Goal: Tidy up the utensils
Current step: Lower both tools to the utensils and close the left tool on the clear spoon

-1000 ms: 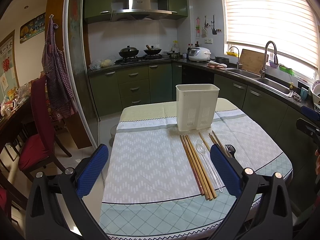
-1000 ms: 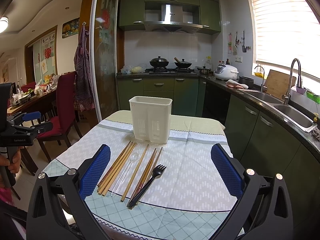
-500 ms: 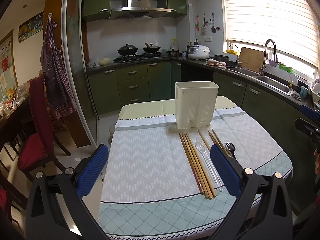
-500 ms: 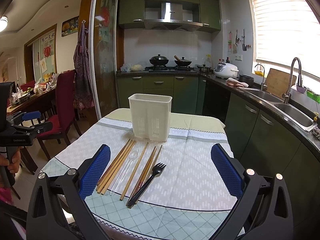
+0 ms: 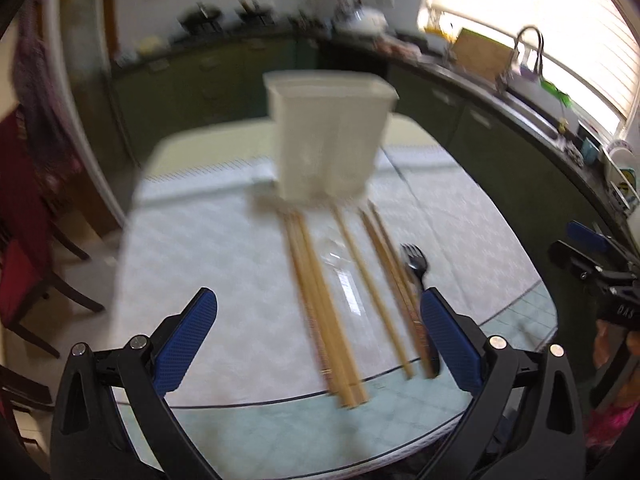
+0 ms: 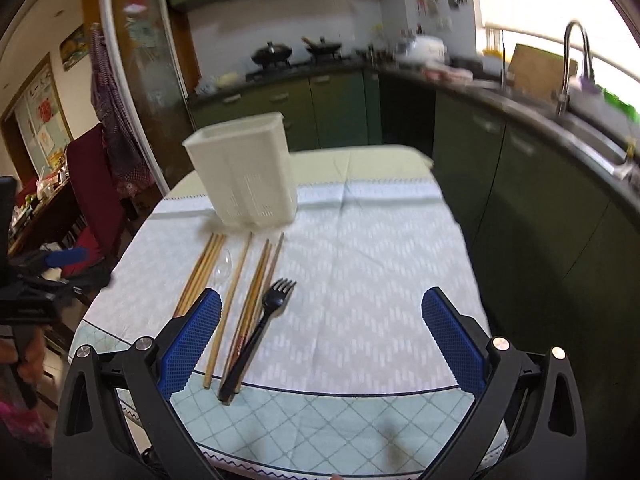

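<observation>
A white utensil holder [image 5: 330,140] is seen upright toward the far edge of the desk [image 6: 380,272]. Between it and the near edge, wooden chopsticks [image 5: 320,304], a clear spoon [image 5: 340,268] and a black fork [image 6: 264,320] are laid out side by side. The left gripper [image 5: 316,344] is held above the near edge with its fingers wide apart, and nothing is gripped. The right gripper [image 6: 320,340] is likewise spread and empty, beside the fork.
</observation>
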`<state>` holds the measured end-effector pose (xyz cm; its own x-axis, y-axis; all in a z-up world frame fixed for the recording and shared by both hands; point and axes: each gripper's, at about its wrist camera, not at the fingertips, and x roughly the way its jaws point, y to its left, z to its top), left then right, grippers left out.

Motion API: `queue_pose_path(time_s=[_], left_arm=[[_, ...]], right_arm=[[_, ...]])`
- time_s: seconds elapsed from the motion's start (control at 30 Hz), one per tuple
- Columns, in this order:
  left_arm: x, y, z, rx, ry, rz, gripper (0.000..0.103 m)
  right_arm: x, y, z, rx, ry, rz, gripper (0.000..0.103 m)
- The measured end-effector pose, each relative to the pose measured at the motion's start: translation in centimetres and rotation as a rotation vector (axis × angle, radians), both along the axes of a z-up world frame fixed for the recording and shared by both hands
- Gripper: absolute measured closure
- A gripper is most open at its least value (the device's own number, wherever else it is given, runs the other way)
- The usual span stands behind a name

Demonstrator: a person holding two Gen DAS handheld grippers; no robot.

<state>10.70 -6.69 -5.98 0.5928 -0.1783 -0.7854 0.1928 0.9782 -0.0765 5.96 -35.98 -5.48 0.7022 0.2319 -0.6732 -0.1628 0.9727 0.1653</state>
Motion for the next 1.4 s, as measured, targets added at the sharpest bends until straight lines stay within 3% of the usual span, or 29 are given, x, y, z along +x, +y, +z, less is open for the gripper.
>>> queue_pose_path(time_s=[0.1, 0.2, 0.4, 0.5, 0.6, 0.83, 0.97, 1.03, 1.2, 1.4], left_arm=[[3.7, -2.3, -2.6, -0.015, 0.118, -0.021, 0.008], [6.4, -3.3, -5.1, -0.064, 0.236, -0.015, 0.03], [8.4, -4.4, -8.3, -0.07, 0.356, -0.002, 0.043], [9.3, -4.5, -9.2, -0.057, 0.383, 0.025, 0.06], [9.8, -4.8, -10.0, -0.059, 0.413, 0.028, 0.07], [10.7, -5.5, -10.7, -0.03, 0.413, 0.049, 0.081], [11.0, -5.3, -10.8, -0.047, 0.417, 0.049, 0.085], [11.1, -4.7, -10.7, -0.048, 0.422, 0.059, 0.094], [11.0, -2.5, -10.9, -0.096, 0.434, 0.076, 0.093], [11.7, -2.8, -11.0, -0.057, 0.424, 0.068, 0.09]], right_arm=[[1.5, -0.8, -1.2, -0.004, 0.052, -0.028, 0.005], [2.4, -1.7, -2.0, 0.02, 0.086, -0.044, 0.014], [3.3, -2.6, -3.2, 0.028, 0.127, -0.057, 0.02], [3.5, -2.7, -3.3, 0.032, 0.126, -0.052, 0.022], [3.3, -2.5, -3.3, 0.029, 0.123, -0.046, 0.022], [3.5, -2.1, -3.2, 0.012, 0.121, -0.034, 0.022], [4.2, -1.0, -3.9, -0.004, 0.172, 0.007, 0.024], [4.4, -0.4, -4.2, 0.004, 0.197, 0.035, 0.024], [4.6, 0.8, -4.1, -0.01, 0.191, 0.047, 0.024], [5.5, 2.7, -4.3, -0.064, 0.222, 0.072, 0.024]])
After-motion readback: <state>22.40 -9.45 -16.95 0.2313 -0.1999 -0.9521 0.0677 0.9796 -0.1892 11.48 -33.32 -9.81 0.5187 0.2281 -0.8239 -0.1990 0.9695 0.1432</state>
